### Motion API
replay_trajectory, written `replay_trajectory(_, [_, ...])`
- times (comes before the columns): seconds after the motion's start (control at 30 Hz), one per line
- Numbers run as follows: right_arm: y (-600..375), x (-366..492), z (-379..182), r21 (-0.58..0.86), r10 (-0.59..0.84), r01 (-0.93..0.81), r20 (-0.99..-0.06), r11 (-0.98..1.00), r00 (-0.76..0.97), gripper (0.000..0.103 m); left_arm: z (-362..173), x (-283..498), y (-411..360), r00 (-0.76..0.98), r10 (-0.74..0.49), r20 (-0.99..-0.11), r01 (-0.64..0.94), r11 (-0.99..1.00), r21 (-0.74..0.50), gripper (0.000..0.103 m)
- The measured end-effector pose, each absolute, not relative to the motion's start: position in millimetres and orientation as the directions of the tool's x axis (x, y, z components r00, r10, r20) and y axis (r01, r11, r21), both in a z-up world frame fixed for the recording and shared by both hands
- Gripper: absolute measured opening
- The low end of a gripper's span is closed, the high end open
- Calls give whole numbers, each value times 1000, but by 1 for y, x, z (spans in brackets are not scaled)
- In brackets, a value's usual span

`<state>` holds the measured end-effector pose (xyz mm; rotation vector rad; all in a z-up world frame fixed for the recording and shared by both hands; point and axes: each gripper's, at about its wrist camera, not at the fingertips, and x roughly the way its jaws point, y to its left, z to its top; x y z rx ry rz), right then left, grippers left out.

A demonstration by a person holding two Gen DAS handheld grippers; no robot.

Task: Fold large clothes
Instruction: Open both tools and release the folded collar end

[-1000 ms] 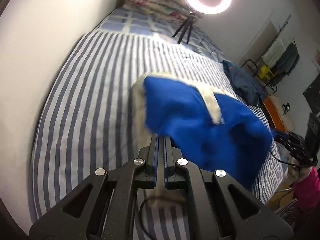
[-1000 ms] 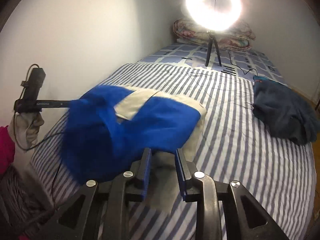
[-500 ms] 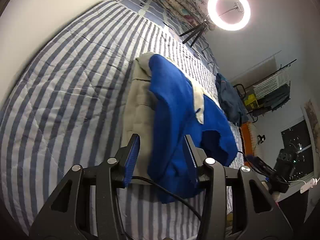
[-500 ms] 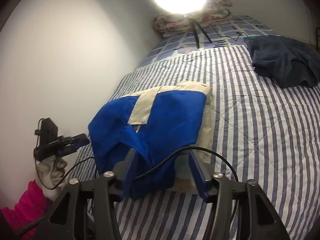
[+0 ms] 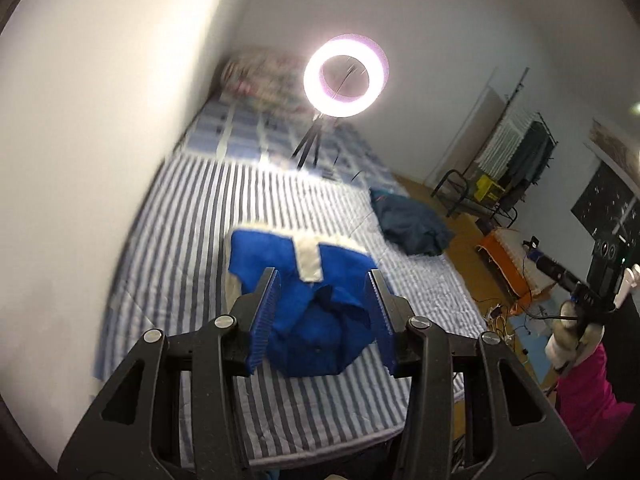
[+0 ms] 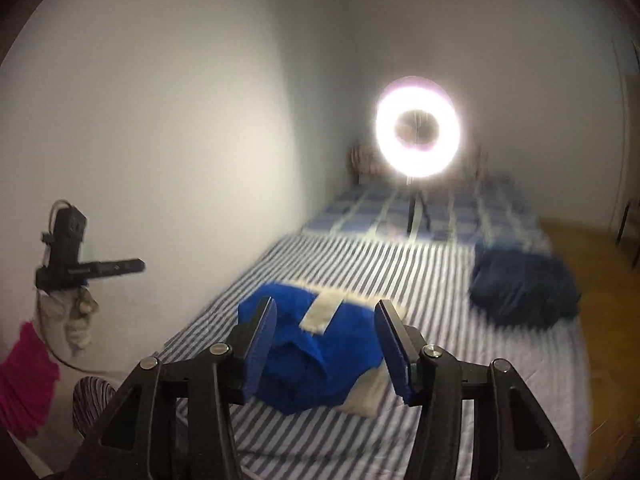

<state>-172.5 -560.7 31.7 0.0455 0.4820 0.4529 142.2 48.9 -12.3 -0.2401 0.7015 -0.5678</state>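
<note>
A blue and cream garment (image 5: 316, 312) lies bunched and partly folded on the striped bed (image 5: 192, 248); it also shows in the right wrist view (image 6: 320, 352). My left gripper (image 5: 324, 316) is open and empty, held above and short of the garment. My right gripper (image 6: 326, 340) is open and empty, also raised back from the garment. The other gripper shows at the right edge of the left wrist view (image 5: 576, 292) and at the left of the right wrist view (image 6: 80, 268).
A dark blue clothes pile (image 5: 412, 224) lies on the bed's right side (image 6: 520, 288). A lit ring light on a tripod (image 5: 346, 74) stands on the bed further back. A white wall runs along the left. A clothes rack (image 5: 516, 160) and floor clutter stand at the right.
My left gripper let go of the garment and opened wide. Both grippers pulled up and back from the bed. The garment dropped and now lies in a heap.
</note>
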Motion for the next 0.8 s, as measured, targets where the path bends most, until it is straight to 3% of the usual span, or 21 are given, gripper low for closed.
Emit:
replay_trajectory(0.1, [-561,-200,67,68,420,-429,-390,901,820,60,25,119,50,652,-558,-514,440,830,-344,44])
replay_trajectory(0.17, [-561,-213,85,14,405,-429,-358,903,841,68,42,109,50,662,-563,-495,463,826,-320,51])
replay_trajectory(0.23, [-558,-216,92,-30,391,-427,-349,904,852,73,46,109,49,674,-560,-481,470,828,-306,61])
replay_trajectory(0.33, [-557,-205,76,17,399,-424,-375,906,837,73,19,129,48,646,-573,-504,442,820,-364,62])
replay_trajectory(0.57, [-551,-129,-39,260,449,-366,-542,894,710,68,-98,208,41,521,-590,-616,289,802,-523,62])
replay_trajectory(0.8, [-540,-53,-157,467,510,-232,-659,854,553,68,-176,272,40,465,-606,-646,117,765,-634,62])
